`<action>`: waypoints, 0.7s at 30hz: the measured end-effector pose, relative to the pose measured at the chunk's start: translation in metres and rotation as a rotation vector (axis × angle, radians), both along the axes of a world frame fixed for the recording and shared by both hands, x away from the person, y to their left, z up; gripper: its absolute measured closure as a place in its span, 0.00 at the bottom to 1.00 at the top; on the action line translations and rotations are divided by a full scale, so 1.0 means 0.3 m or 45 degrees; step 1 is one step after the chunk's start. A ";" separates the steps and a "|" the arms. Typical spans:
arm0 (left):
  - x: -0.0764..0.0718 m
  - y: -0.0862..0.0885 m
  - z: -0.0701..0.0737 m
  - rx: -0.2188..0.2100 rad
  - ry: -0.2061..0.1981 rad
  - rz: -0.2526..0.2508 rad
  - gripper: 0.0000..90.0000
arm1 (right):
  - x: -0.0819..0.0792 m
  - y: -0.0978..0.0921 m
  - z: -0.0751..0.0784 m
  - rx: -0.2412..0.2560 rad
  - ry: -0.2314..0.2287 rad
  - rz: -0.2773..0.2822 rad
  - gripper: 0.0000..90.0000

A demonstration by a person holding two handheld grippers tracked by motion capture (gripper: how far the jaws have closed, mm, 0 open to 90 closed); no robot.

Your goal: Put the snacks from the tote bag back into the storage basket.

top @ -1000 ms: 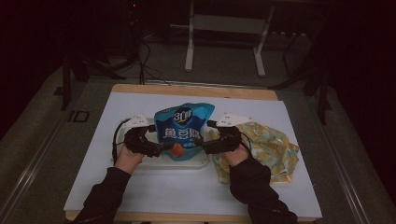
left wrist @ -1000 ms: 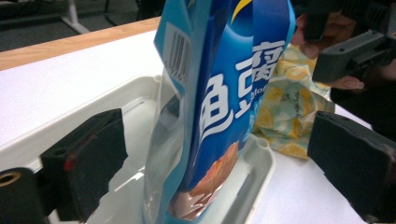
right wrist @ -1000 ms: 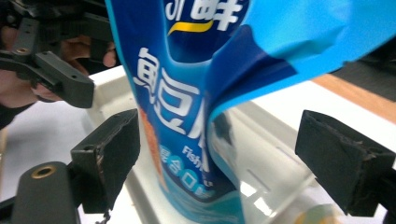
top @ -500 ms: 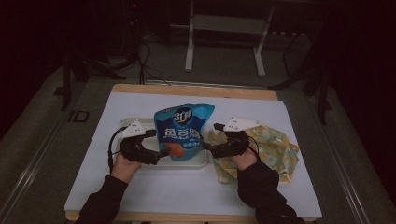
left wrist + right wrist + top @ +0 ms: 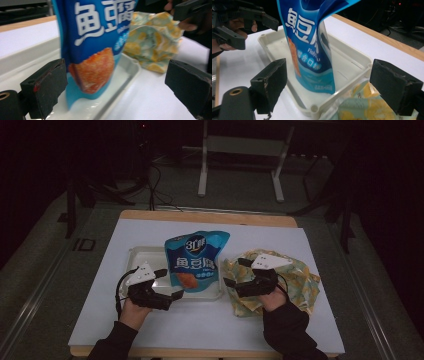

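Blue fish-tofu snack pouch [image 5: 195, 261] upright in white tray [image 5: 134, 258], left hand-held gripper [image 5: 170, 283] wide open and empty beside it, right hand-held gripper [image 5: 232, 272] wide open and empty over yellow patterned cloth [image 5: 300, 279], white-covered table [image 5: 120, 230]

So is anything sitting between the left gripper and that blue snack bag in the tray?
Nothing visible. The left gripper is open, its fingers apart from the blue snack bag, which stands in the white tray.

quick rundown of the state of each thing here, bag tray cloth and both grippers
blue snack bag: upright in the tray, free of both grippers
white tray: flat on the table, holding the bag
patterned cloth: crumpled beside the tray
left gripper: open, empty
right gripper: open, empty, above the cloth
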State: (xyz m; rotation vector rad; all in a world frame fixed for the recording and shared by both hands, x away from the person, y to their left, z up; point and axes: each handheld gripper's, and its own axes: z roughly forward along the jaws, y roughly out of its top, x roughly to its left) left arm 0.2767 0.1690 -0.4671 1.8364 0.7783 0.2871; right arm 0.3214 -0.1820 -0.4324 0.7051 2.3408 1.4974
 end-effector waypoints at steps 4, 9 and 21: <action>-0.028 -0.015 -0.013 -0.002 0.018 -0.024 0.05 | -0.021 -0.023 -0.013 0.006 0.013 -0.001 0.16; -0.057 -0.052 -0.025 -0.002 0.028 -0.063 0.03 | -0.056 -0.053 -0.018 0.006 0.001 -0.015 0.16; -0.079 -0.157 -0.039 0.029 0.026 -0.194 0.03 | -0.120 -0.147 -0.029 -0.007 -0.023 -0.033 0.16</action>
